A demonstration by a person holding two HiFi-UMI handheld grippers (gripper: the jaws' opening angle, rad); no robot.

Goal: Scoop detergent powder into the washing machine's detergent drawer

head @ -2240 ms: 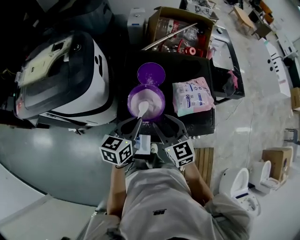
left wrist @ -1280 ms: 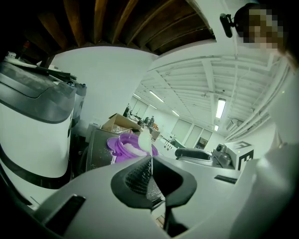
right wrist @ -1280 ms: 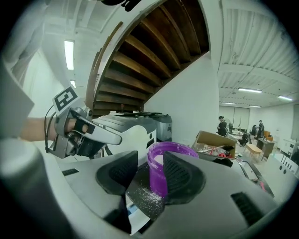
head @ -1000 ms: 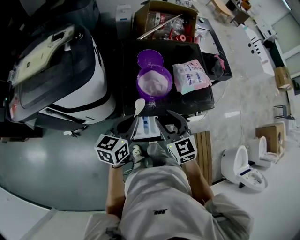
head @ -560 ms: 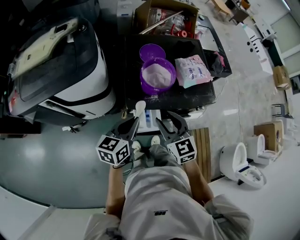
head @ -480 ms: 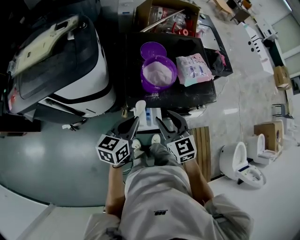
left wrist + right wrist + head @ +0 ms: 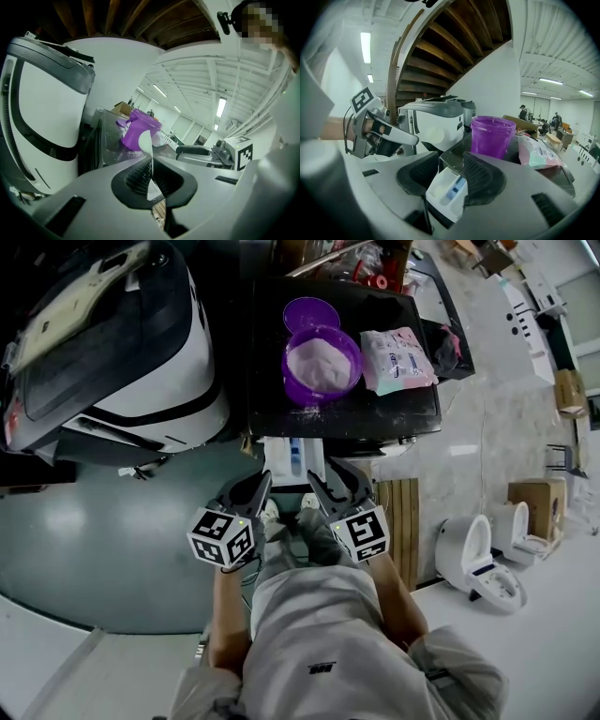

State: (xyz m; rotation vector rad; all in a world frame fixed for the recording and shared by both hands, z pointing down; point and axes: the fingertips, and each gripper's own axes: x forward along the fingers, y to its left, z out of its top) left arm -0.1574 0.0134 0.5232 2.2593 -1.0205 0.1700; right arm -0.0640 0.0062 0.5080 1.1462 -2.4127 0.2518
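White and thin, a plastic spoon [image 7: 143, 140] stands edge-on in the left gripper [image 7: 151, 165]. That gripper's jaws are pressed together on the spoon's handle, and the bowl rises above them. The right gripper [image 7: 451, 165] is spread, and a white detergent drawer with a blue insert [image 7: 446, 188] lies between its jaws; whether they touch it I cannot tell. In the head view both grippers sit side by side at the near end of that drawer, which sticks out from the near edge of a black surface [image 7: 394, 418]. Farther off on the surface stands a purple plastic tub of white powder [image 7: 322, 364]. A round purple lid [image 7: 311, 313] lies just beyond it and a pink and teal packet [image 7: 398, 360] lies at its right. A white and black washing machine [image 7: 141, 371] stands at the left.
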